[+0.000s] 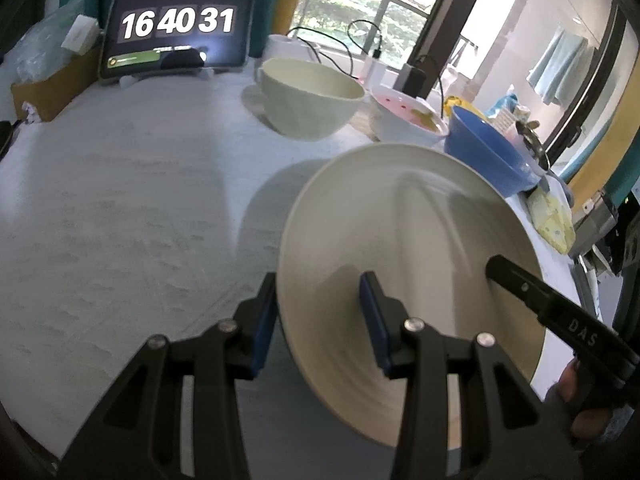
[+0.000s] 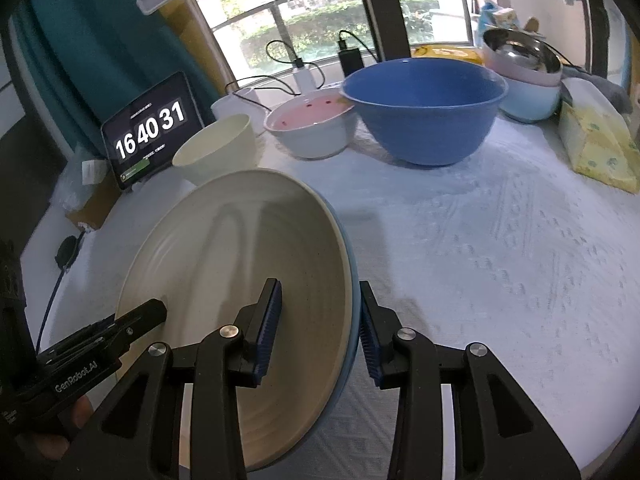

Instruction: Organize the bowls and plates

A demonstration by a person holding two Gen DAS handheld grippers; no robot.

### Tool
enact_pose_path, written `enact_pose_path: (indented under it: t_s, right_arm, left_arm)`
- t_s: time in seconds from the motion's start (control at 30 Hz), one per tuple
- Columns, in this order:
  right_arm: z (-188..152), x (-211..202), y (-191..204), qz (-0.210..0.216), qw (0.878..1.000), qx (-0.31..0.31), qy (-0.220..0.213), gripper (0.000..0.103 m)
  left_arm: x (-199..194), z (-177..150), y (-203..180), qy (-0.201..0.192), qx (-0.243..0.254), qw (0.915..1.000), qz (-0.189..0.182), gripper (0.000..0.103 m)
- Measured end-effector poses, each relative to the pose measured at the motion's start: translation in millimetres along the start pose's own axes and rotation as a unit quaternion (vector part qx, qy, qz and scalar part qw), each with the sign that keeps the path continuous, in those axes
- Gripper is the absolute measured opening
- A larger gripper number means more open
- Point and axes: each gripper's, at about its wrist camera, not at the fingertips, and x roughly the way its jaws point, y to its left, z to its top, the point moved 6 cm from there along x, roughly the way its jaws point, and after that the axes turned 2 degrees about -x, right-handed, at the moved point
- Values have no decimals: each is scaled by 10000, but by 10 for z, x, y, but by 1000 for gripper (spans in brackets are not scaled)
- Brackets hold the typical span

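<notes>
A cream ribbed plate [image 1: 404,248] with a blue underside is tilted above the white table, held between both grippers. My left gripper [image 1: 320,320] straddles its left rim, jaws open wide around the rim, not pinching. My right gripper [image 2: 320,324] straddles the opposite rim of the plate [image 2: 240,264], jaws also apart. Each gripper's finger shows in the other view: the right one [image 1: 532,292], the left one [image 2: 132,320]. At the back stand a cream bowl [image 1: 312,96], a white bowl with pink inside [image 2: 312,128] and a large blue bowl [image 2: 424,108].
A tablet clock [image 1: 176,28] stands at the back left. A steel bowl stacked in pastel bowls [image 2: 524,76] and a yellow tissue pack [image 2: 596,148] sit at the back right. Cables and chargers [image 2: 304,72] lie behind the bowls. A cardboard box [image 1: 52,84] is at the far left.
</notes>
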Motion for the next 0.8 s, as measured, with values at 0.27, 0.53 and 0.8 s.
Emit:
enact_pose_path:
  t_s: [0.27, 0.53, 0.8]
  right_arm:
    - [27, 128, 294, 17, 9997, -208, 113, 40]
    - [56, 266, 567, 67, 9991, -367, 200, 40]
    - [98, 435, 858, 161, 9978, -572, 295, 40]
  left_arm:
    - [-34, 25, 291, -43, -230, 9997, 30, 42]
    - [-47, 86, 574, -105, -353, 9993, 108, 42]
    - [-70, 149, 876, -218, -557, 9979, 231, 42]
